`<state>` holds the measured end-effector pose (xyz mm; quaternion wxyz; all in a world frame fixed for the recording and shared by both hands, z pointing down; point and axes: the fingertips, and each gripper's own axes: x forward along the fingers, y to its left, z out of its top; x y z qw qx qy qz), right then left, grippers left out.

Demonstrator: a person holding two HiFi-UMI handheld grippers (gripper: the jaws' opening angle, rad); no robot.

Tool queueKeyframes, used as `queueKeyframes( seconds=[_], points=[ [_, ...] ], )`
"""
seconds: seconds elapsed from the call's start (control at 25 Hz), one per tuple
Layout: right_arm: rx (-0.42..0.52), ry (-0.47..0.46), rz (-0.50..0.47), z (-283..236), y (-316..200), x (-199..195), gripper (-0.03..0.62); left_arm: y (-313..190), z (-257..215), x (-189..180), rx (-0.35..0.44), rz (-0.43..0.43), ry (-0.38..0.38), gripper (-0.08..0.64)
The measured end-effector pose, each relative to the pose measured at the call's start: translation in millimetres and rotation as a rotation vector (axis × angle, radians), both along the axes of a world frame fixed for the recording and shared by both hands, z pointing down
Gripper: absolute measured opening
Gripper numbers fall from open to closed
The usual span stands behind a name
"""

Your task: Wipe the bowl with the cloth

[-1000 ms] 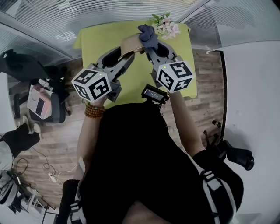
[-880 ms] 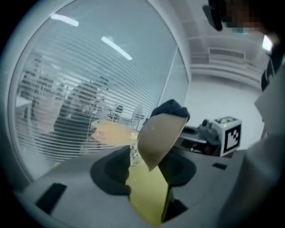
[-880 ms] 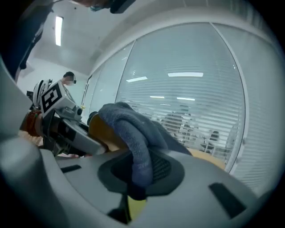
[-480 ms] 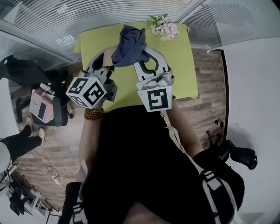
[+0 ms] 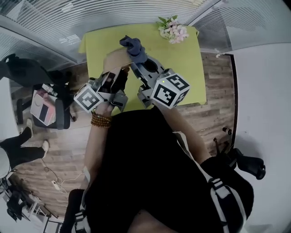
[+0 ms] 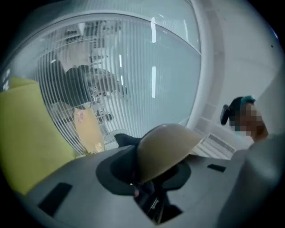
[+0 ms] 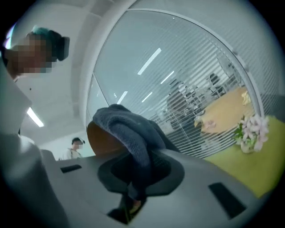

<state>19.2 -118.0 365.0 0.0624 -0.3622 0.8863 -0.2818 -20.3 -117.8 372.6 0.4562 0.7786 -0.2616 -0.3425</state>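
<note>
In the head view my left gripper (image 5: 119,74) holds a tan bowl (image 5: 115,59) in the air above the yellow-green table (image 5: 182,59). Its jaws are opening slightly, with the bowl's rim still pinched between them. The left gripper view shows the bowl (image 6: 167,144) tilted, its rounded outside up, rising from the left gripper (image 6: 147,187). My right gripper (image 5: 141,62) is shut on a dark blue cloth (image 5: 132,46), which lies against the bowl's far rim. In the right gripper view the cloth (image 7: 129,133) drapes out of the right gripper (image 7: 133,196) over the bowl's brown edge (image 7: 101,139).
A small bunch of pale flowers (image 5: 172,28) stands at the table's far right corner. Glass walls with blinds (image 5: 113,13) close the far side. A dark chair (image 5: 27,68) and clutter stand on the wooden floor at left. A person (image 7: 76,144) stands far off.
The cloth rose and covered the bowl half a second ago. Now both grippers sit lower and farther out, with the cloth bunched at the bowl's far rim and the bowl's tan side showing.
</note>
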Motion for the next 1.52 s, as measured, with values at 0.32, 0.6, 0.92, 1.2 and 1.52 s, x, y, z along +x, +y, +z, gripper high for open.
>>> queueKeyframes(
  seconds=[0.32, 0.6, 0.92, 1.2, 1.52],
  points=[
    [0.215, 0.512, 0.068, 18, -8, 9, 0.035, 5, 19, -32, 0.131, -0.255, -0.807, 0.154],
    [-0.043, 0.271, -0.004, 54, -3, 0, 0.043, -4, 33, -46, -0.035, -0.206, -0.600, 0.041],
    [-0.253, 0.002, -0.348, 62, 40, -24, 0.029, -19, 76, -79, -0.356, -0.214, -0.098, 0.017],
    [-0.179, 0.043, -0.187, 64, 15, 28, 0.029, -16, 150, -99, -0.503, -0.150, -0.390, 0.017],
    [-0.108, 0.067, -0.060, 58, -4, 49, 0.029, 16, 266, -63, -0.750, 0.021, -0.474, 0.017]
  ],
)
